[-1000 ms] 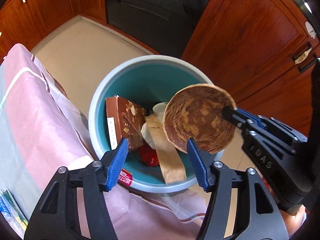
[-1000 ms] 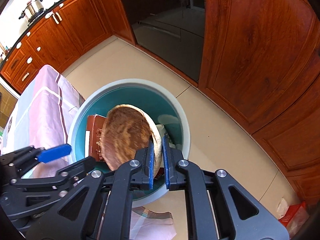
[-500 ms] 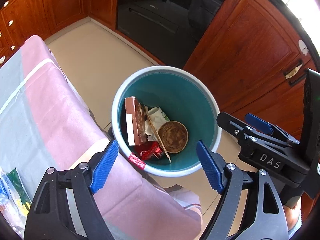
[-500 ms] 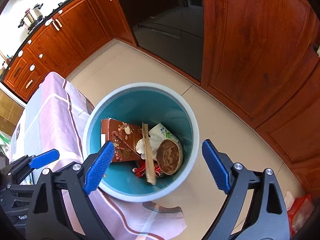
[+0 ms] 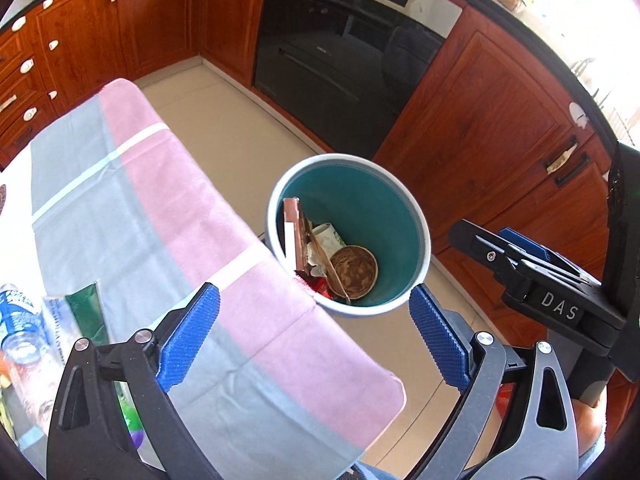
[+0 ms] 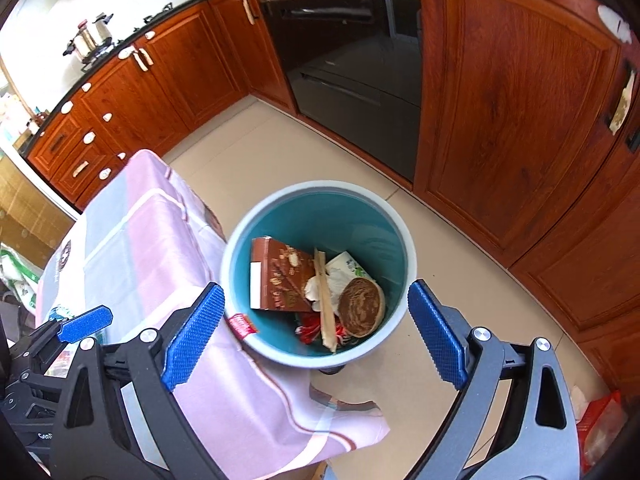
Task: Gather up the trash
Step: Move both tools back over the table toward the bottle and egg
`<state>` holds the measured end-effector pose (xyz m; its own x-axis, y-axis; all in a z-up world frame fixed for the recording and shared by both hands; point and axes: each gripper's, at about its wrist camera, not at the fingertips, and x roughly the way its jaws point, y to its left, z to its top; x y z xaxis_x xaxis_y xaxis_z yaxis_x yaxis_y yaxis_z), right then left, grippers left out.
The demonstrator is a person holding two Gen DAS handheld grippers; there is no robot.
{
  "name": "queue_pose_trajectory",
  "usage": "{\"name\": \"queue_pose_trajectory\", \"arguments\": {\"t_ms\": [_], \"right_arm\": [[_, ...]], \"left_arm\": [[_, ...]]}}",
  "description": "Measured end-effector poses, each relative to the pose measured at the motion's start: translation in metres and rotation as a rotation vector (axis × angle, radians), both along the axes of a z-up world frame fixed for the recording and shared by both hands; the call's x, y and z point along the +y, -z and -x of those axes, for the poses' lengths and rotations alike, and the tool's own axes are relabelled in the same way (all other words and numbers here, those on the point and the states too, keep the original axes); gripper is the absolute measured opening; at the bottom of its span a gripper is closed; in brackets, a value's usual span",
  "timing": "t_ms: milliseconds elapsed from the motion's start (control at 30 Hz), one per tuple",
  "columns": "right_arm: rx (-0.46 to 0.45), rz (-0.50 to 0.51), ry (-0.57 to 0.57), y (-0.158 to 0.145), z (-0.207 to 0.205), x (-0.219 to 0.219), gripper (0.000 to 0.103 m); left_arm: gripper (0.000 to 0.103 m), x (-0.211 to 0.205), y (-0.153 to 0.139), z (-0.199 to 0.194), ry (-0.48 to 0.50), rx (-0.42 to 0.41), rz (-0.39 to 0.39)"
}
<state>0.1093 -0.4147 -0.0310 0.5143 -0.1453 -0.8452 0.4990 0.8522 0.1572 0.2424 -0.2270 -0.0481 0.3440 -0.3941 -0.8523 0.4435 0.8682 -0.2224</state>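
We hold both grippers, left gripper (image 5: pixel 314 338) and right gripper (image 6: pixel 316 338), spread wide and empty above the round teal plastic bin (image 6: pixel 394 236). The brown round paper bowl (image 6: pixel 362 307) lies inside at 4 o'clock, against a brown flat carton (image 6: pixel 280 276), so it looks binned. Next trash: clear plastic bottle (image 5: pixel 20 344) on the pink-grey tablecloth (image 5: pixel 160 200).

Your bin (image 6: pixel 402 240) was teal inside with a pale grey-blue rim, and in it lay a brown box (image 6: pixel 280 278) with gold print and a mottled brown-and-tan bowl (image 6: pixel 361 307). Beside the bin, the tablecloth (image 5: pixel 168 200) showed pink and grey blocks crossed by white stripes. Both your grippers wore blue knurled pads (image 6: pixel 194 338) on black frames.
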Motion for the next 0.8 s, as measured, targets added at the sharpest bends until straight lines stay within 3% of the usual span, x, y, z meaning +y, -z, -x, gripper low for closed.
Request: {"name": "queue_pose_trajectory", "arguments": {"t_ms": [400,600,800], "right_arm": [[-0.053,0.032,-0.107,-0.038,0.009,0.083,0.093],[-0.049,0.040,-0.183,-0.045,0.001,0.128,0.093],[-0.033,0.049,-0.262,-0.042,-0.011,0.171,0.093]], "left_arm": [[0.098,0.079,-0.029,0.045,-0.077,-0.063,0.029],[0.099,0.138,-0.037,0.058,-0.151,-0.085,0.046],[0.099,0.201,-0.025,0.059,-0.256,-0.085,0.043]]}}
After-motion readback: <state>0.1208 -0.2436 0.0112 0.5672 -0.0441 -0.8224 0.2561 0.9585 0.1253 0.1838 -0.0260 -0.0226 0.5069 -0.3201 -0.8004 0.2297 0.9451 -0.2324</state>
